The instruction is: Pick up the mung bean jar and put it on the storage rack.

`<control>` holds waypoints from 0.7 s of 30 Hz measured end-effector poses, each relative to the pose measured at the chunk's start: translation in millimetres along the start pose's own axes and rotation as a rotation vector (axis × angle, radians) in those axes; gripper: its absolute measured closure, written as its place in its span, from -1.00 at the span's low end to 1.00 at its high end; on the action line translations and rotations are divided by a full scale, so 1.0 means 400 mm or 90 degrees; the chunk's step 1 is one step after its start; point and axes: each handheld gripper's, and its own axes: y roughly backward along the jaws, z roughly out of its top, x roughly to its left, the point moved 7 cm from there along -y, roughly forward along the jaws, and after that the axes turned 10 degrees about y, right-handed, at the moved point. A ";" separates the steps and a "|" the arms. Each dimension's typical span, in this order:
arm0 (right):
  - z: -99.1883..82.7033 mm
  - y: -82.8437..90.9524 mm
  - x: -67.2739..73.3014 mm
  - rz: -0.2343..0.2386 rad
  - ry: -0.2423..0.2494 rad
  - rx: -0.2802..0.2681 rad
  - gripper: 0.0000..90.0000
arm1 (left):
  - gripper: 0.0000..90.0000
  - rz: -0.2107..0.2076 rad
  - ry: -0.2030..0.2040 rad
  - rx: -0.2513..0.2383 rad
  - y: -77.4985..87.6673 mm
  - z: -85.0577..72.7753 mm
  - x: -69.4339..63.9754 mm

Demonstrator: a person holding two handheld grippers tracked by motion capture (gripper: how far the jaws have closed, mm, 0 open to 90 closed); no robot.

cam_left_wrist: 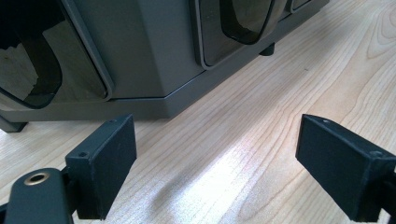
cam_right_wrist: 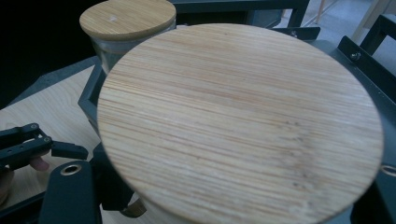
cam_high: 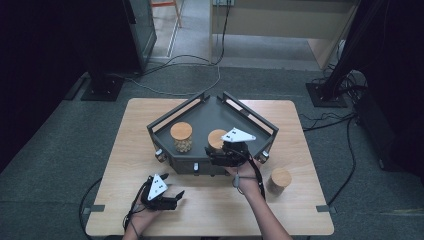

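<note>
Wooden-lidded jar [cam_right_wrist: 240, 123] sits clamped in the right hand-held gripper [cam_high: 226, 152], over the tray [cam_high: 162, 125].

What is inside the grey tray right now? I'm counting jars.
Two wood-lidded glass jars stand in the grey tray: the left jar holds pale contents; the second jar is partly covered by the right hand-held gripper, contents unseen.

No readable text, label or number anywhere

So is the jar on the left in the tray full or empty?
Partly full. The jar stands upright in the grey tray, lid on, with pale lumpy contents showing through the glass in its lower part.
</note>
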 end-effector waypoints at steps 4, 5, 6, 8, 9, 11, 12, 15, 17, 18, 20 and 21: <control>-0.002 -0.004 -0.003 -0.006 -0.004 -0.002 -0.44 | -0.73 0.000 0.000 0.000 0.000 0.000 0.000; -0.002 -0.004 -0.005 -0.007 -0.006 -0.003 -0.44 | -0.73 0.000 -0.001 0.000 0.000 0.000 0.000; -0.002 -0.004 -0.007 -0.007 -0.008 -0.003 -0.44 | -0.73 0.000 -0.001 0.001 0.000 0.000 0.000; -0.001 -0.007 -0.010 -0.008 -0.008 -0.002 -0.44 | -0.73 0.001 -0.002 0.002 -0.001 0.001 -0.001; 0.000 -0.008 -0.010 -0.010 -0.008 -0.001 -0.44 | -0.73 0.001 -0.003 0.003 -0.001 0.001 -0.001; 0.001 -0.012 -0.010 -0.010 -0.008 -0.001 -0.44 | -0.73 0.001 -0.003 0.002 -0.001 0.001 -0.001; 0.001 -0.015 -0.010 -0.011 -0.008 -0.001 -0.44 | -0.73 0.001 -0.003 0.002 -0.001 0.001 -0.001; 0.001 -0.021 -0.011 -0.014 -0.009 -0.003 -0.44 | -0.73 0.000 -0.001 0.000 0.000 0.000 0.000; -0.001 -0.024 -0.012 -0.015 -0.012 -0.006 -0.44 | -0.73 0.000 -0.001 0.000 0.000 0.000 0.000; -0.002 -0.026 -0.012 -0.018 -0.014 -0.008 -0.44 | -0.73 0.000 -0.002 0.000 0.000 0.000 0.000; -0.001 -0.029 -0.015 -0.018 -0.018 -0.009 -0.44 | -0.73 0.000 -0.002 0.000 0.000 0.000 0.000; 0.001 -0.031 -0.015 -0.019 -0.021 -0.008 -0.44 | -0.73 0.000 -0.001 0.000 0.000 0.000 0.000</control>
